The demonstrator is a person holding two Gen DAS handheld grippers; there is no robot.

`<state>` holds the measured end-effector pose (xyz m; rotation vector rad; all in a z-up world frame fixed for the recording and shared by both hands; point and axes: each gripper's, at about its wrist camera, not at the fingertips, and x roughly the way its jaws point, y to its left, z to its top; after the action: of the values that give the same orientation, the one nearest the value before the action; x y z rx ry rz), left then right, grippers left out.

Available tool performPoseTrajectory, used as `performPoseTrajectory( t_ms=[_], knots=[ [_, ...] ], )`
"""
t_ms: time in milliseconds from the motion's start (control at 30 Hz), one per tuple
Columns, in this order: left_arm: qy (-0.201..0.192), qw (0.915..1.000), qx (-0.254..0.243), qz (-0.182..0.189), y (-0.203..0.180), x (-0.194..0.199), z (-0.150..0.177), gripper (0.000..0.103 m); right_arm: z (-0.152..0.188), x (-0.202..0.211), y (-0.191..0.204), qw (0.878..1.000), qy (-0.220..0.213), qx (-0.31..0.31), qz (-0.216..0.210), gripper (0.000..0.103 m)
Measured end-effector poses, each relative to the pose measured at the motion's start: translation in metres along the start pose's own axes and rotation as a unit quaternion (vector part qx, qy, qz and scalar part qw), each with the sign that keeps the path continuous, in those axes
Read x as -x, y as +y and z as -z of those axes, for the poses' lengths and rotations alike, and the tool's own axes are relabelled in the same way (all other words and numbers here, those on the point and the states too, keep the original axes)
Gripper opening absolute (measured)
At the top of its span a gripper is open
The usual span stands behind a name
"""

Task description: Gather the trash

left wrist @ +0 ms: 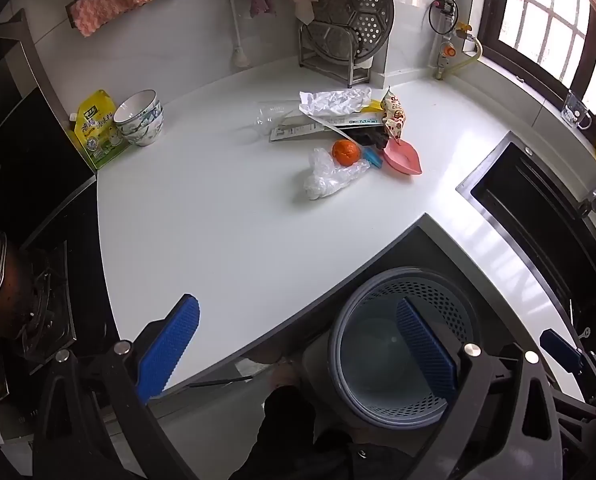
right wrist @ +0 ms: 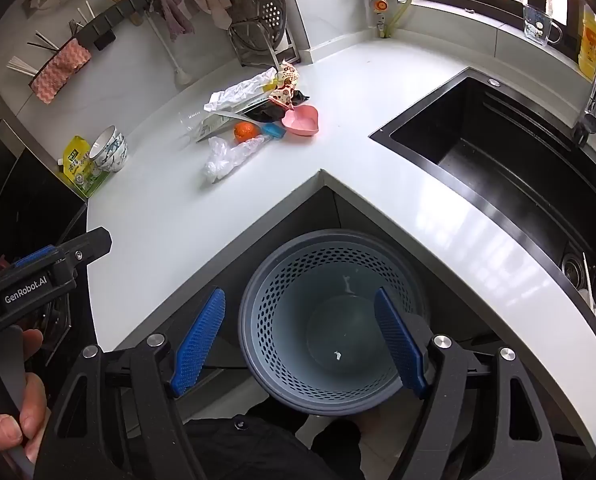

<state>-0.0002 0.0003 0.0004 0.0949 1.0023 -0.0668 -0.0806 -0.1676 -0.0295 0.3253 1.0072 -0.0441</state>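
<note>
white l-shaped kitchen counter [right wrist: 178,216] wraps an inner corner, with a black sink [right wrist: 498,152] set into one arm. both hand-held tools hang tilted down over that corner. the left gripper [left wrist: 298,344] stands spread wide with nothing between its blue ribbed pads, and the right gripper [right wrist: 298,344] is likewise parted and empty. just beyond their fingertips, below the counter edge, sits the round grey perforated plastic bin [right wrist: 330,320]; only a couple of tiny white specks show on its floor.

further out on the counter lies the litter: a crumpled clear plastic bag [left wrist: 330,176], an orange fruit [left wrist: 345,153] touching it, white crinkled wrapping [left wrist: 334,102], a patterned snack packet [left wrist: 394,116], a flat printed box [left wrist: 318,126], a clear plastic cup [left wrist: 270,118] and a pink leaf-shaped dish [left wrist: 404,158], all clustered together. stacked ceramic bowls [left wrist: 140,118] stand well apart.

judging by the nearly bare bin and untouched pile, collecting has hardly begun; every piece remains to be carried over.
</note>
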Motion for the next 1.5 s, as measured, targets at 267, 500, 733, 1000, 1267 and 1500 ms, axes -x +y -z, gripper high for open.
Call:
performPoseTrajectory(
  t_ms=[267,500,733,1000,1267,1500],
  knots=[
    [0.001,1.0000,0.000,0.002,0.000,0.001,0.000,0.097,-0.001,0.002,-0.001,1.000,-0.003,-0.003,-0.001,0.074],
    [0.000,1.0000,-0.004,0.001,0.003,-0.001,-0.002,0.097,-0.004,0.004,-0.002,1.000,-0.003,-0.005,-0.001,0.074],
    [0.000,1.0000,-0.006,-0.002,-0.003,0.003,-0.003,0.097,-0.004,0.004,-0.004,1.000,-0.003,-0.004,-0.001,0.074],
    [-0.002,1.0000,-0.008,-0.002,-0.005,0.003,-0.003,0.097,-0.003,0.005,-0.004,1.000,-0.004,-0.002,-0.001,0.074],
    [-0.005,1.0000,-0.006,-0.004,-0.004,0.005,-0.007,0.097,-0.009,0.009,-0.006,1.000,-0.007,-0.003,0.000,0.074],
    [-0.005,1.0000,-0.006,-0.004,-0.006,0.005,-0.008,0.097,-0.011,0.012,-0.006,1.000,-0.008,-0.003,0.000,0.074]
  ],
)
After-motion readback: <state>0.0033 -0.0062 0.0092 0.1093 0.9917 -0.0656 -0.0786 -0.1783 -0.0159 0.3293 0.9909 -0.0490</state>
